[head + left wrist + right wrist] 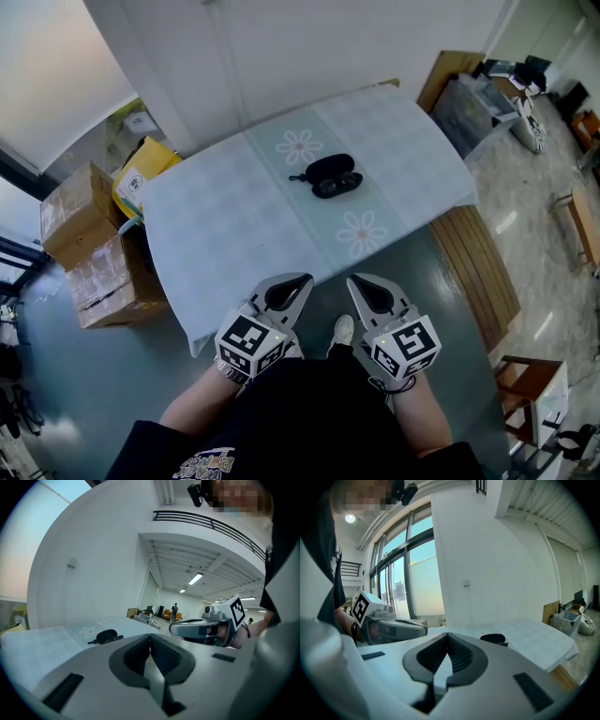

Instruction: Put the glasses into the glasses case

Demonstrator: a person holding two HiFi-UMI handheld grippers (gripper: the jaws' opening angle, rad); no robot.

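Observation:
A black glasses case (329,166) lies open near the middle of the table (234,225), with dark glasses (337,185) just in front of it. The case (107,634) shows small in the left gripper view and again as the case (492,638) in the right gripper view. Both grippers hang low in front of the person, short of the table's near edge. My left gripper (302,279) is shut with nothing in it, its jaws meeting. My right gripper (353,279) is shut too, and empty.
Cardboard boxes (94,248) and a yellow bag (141,169) stand at the table's left. A wooden bench (478,267) runs along its right side, with a grey bin (473,112) beyond. A pale cloth covers the table.

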